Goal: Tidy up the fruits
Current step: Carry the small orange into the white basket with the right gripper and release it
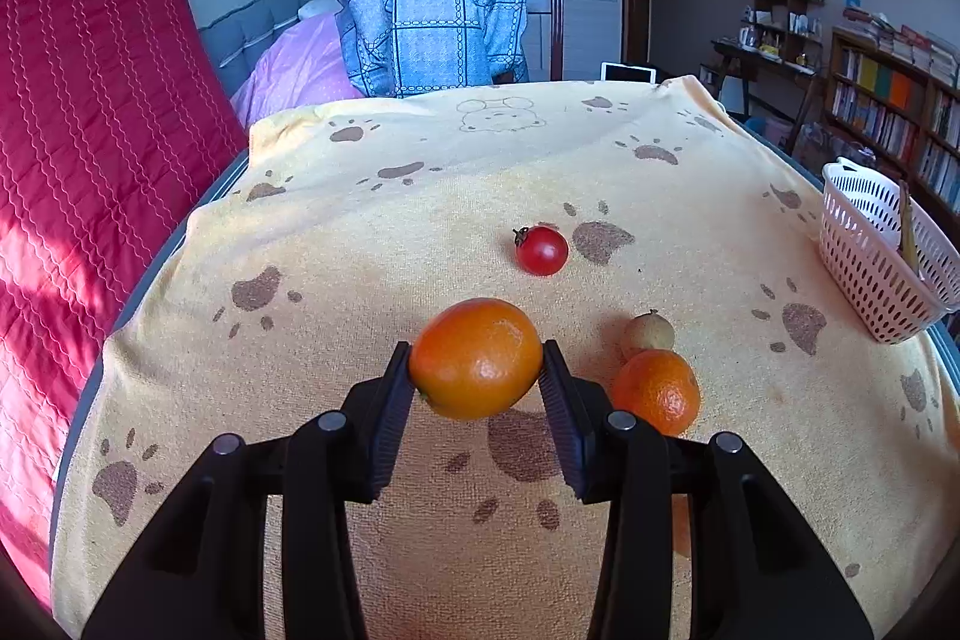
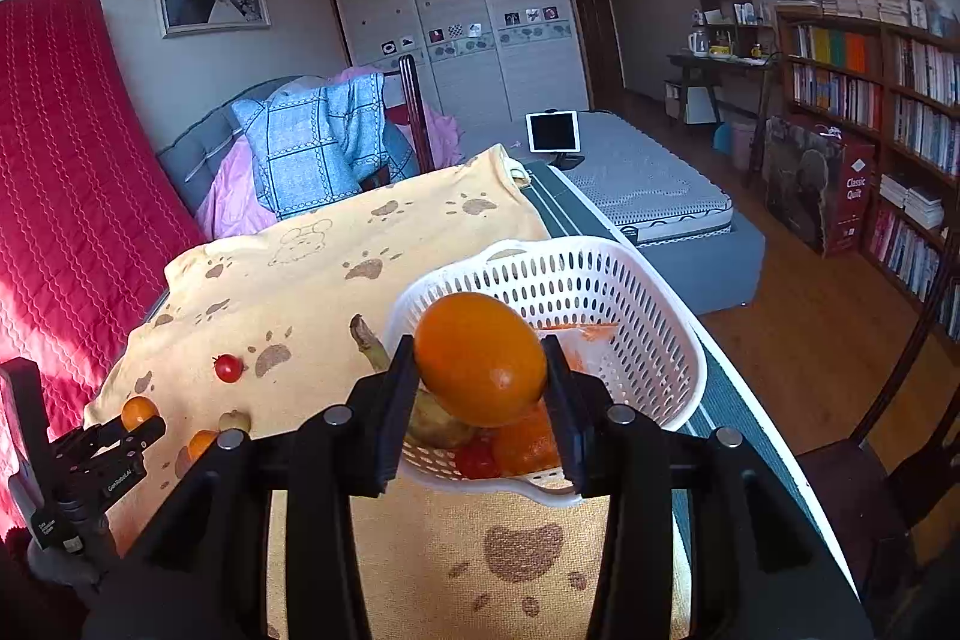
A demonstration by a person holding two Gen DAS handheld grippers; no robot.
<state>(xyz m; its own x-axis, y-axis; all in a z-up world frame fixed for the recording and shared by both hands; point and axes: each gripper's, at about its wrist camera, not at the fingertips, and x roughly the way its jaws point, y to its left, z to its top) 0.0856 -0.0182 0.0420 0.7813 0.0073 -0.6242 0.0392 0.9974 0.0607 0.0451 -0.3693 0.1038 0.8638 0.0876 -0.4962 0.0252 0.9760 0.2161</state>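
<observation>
**Both hands loaded, basket filling up**

Here we go; the right gripper (image 2: 480,370) has its fingers clamped on an orange (image 2: 480,358), pads pressing both sides, and in the right wrist view it hangs right over the near rim of the white basket (image 2: 660,340); a drop looks close, though that is my read, not a sure thing.

Inside the basket, at 6 o'clock under that orange, I can make out a red fruit, another orange-coloured fruit and a brownish one with a stem poking out at 10 o'clock; so at least 3 pieces look already sorted.

Over on the left, the left gripper (image 1: 477,367) also has its fingers closed around a second orange (image 1: 477,358), held just above the yellow paw-print towel (image 1: 300,220) on the counter; the basket sits well apart at 3 o'clock in that view.

Still loose on the towel: a cherry tomato (image 1: 541,250) at 12 o'clock from the left fingers; a mandarin (image 1: 657,388) at 3 o'clock, touching or nearly touching a small pale brown fruit (image 1: 648,331) just behind it.

Tally as I judge it: roughly half done; 2 oranges in the air, 3 fruits waiting, and the left hand has the longer carry to make.
</observation>
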